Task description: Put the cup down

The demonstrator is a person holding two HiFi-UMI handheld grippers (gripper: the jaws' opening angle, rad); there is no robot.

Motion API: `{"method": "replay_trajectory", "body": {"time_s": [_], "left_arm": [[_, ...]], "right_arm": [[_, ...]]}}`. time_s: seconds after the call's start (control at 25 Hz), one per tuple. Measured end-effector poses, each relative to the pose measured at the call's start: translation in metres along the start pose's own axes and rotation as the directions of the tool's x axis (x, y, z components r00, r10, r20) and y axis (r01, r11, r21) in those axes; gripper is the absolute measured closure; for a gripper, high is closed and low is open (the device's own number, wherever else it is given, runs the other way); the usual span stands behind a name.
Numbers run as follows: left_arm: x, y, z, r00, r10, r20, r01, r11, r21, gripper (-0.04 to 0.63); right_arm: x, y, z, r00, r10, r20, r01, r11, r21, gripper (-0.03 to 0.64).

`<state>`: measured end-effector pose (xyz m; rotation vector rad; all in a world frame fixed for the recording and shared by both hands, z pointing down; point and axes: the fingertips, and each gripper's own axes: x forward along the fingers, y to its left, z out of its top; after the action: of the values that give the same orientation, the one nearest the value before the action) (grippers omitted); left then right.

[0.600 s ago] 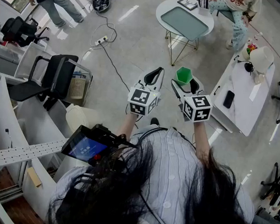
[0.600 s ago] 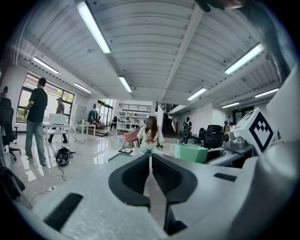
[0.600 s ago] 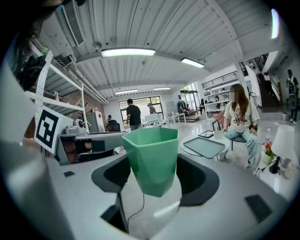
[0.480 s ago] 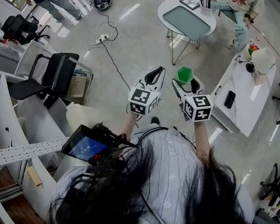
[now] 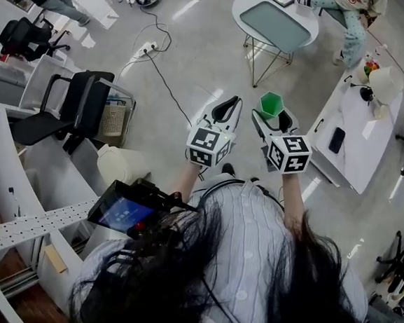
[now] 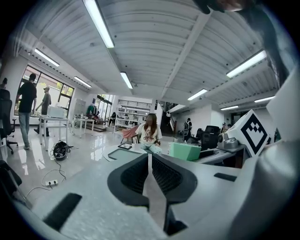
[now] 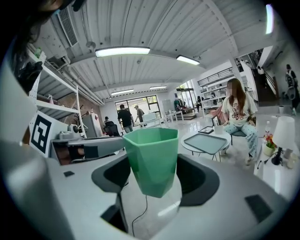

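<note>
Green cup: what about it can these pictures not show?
- Head view: lower half of the cup, hidden between the jaws of the right gripper.
- Right gripper view: the cup's inside, hidden by its own wall.
- Left gripper view: the cup's base, hidden behind the left gripper.

Bare floor (image 5: 197, 58) lies open under and ahead of the left tool (image 5: 228, 105) and right tool (image 5: 271, 115), crossed only by 1 cable (image 5: 167, 91) and a power strip (image 5: 147, 48). The round worktop (image 5: 307, 41) ahead is mostly filled by a tray (image 5: 273, 26), with a seated person (image 5: 355, 23) just behind. The long worktop (image 5: 361, 153) at right has a bare middle, with a lamp (image 5: 384, 82) and phone (image 5: 337, 139) on it. A black chair (image 5: 80, 104) and basket (image 5: 112, 120) block the left.
</note>
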<state>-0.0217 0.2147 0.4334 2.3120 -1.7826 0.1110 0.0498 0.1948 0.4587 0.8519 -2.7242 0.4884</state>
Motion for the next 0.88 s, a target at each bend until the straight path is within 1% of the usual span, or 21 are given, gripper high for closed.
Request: {"method": "replay_trajectory", "body": {"time_s": [0.24, 0.52, 0.68, 0.88], "left_arm": [[-0.003, 0.007, -0.008, 0.999, -0.031, -0.012, 0.031, 1.0, -0.001, 0.569], [-0.005, 0.016, -0.022, 0.999, -0.018, -0.027, 0.017, 0.999, -0.029, 0.569], [0.003, 0.018, -0.029, 0.999, -0.018, -0.043, 0.016, 0.998, -0.053, 0.569], [0.024, 0.029, -0.028, 0.999, -0.014, -0.053, 0.011, 0.998, -0.056, 0.569]], "right_arm": [[0.008, 0.007, -0.006, 1.0, -0.018, -0.001, 0.018, 1.0, 0.016, 0.298], [0.011, 0.009, -0.012, 0.999, -0.02, -0.034, 0.02, 1.0, 0.007, 0.298], [0.015, 0.0, -0.014, 0.998, -0.025, -0.055, 0.025, 1.0, 0.003, 0.298], [0.034, -0.02, -0.011, 0.997, -0.027, -0.074, 0.027, 1.0, -0.006, 0.298]]}}
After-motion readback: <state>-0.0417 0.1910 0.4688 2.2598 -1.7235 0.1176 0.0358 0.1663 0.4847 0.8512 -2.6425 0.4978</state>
